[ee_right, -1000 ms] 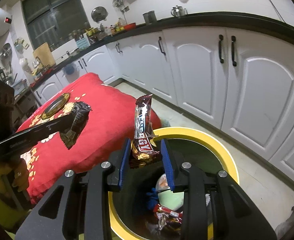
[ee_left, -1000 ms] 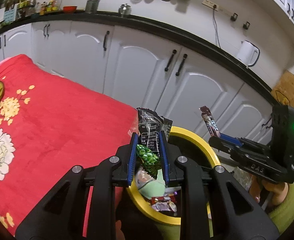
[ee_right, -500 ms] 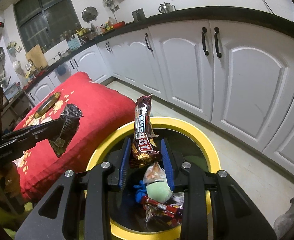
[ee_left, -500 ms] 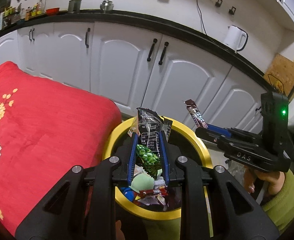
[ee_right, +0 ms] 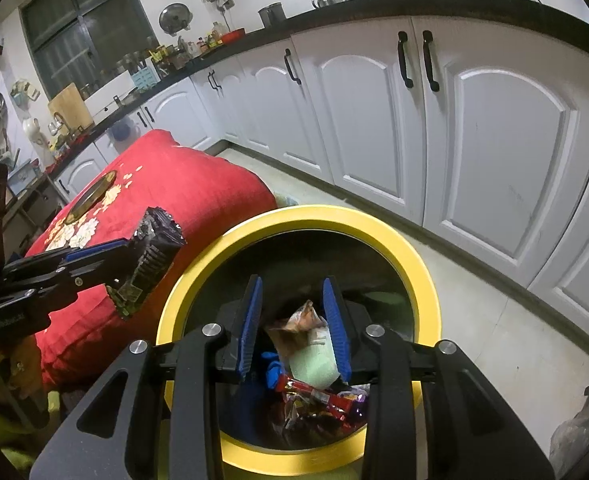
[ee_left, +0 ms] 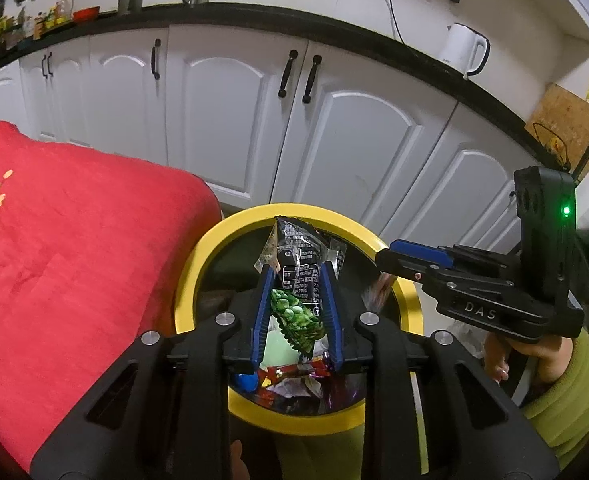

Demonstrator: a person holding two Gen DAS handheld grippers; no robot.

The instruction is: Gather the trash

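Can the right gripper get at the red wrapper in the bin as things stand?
Probably yes. The right gripper is open and empty, poised right over the yellow bin, and the red wrapper lies on top of the trash with nothing covering it.

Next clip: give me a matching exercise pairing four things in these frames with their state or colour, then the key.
Things
1. left gripper
2. right gripper
3. bin rim
4. table cover

States
A. yellow
B. jaws open, nothing between them
C. red with flowers
D. jaws shut on snack packet

Pairs: 1-D, 2-B, 3-A, 4-C
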